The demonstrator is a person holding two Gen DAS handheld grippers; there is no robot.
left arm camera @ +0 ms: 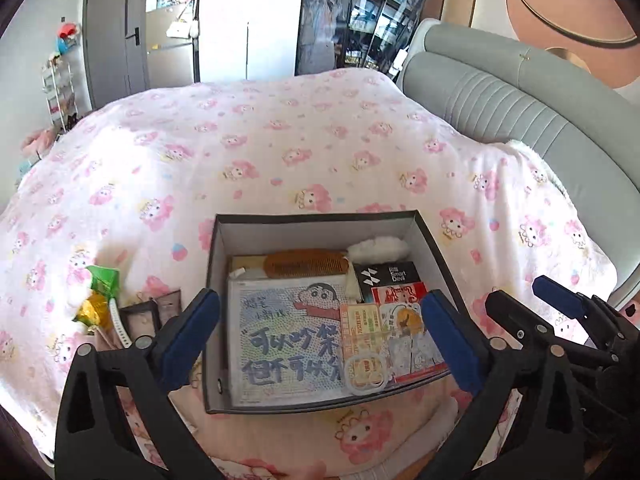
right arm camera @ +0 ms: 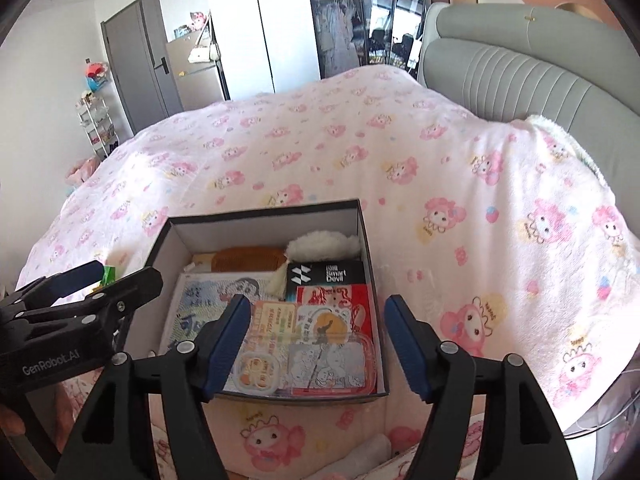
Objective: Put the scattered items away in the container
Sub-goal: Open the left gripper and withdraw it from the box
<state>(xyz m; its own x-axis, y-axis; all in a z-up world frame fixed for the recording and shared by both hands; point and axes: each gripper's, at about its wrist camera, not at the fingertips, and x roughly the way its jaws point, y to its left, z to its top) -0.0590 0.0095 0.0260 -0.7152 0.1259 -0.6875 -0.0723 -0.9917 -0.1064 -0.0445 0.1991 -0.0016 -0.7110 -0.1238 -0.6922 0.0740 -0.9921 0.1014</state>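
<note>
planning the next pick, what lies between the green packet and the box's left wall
In the left wrist view, a white strap and dark framed cards on the blanket, between green packet and black box.

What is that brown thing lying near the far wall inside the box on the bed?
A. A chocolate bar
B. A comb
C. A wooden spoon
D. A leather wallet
B: the brown comb shows a curved back and a row of fine teeth, lying at the back of the box beside a white fluffy item.
</note>
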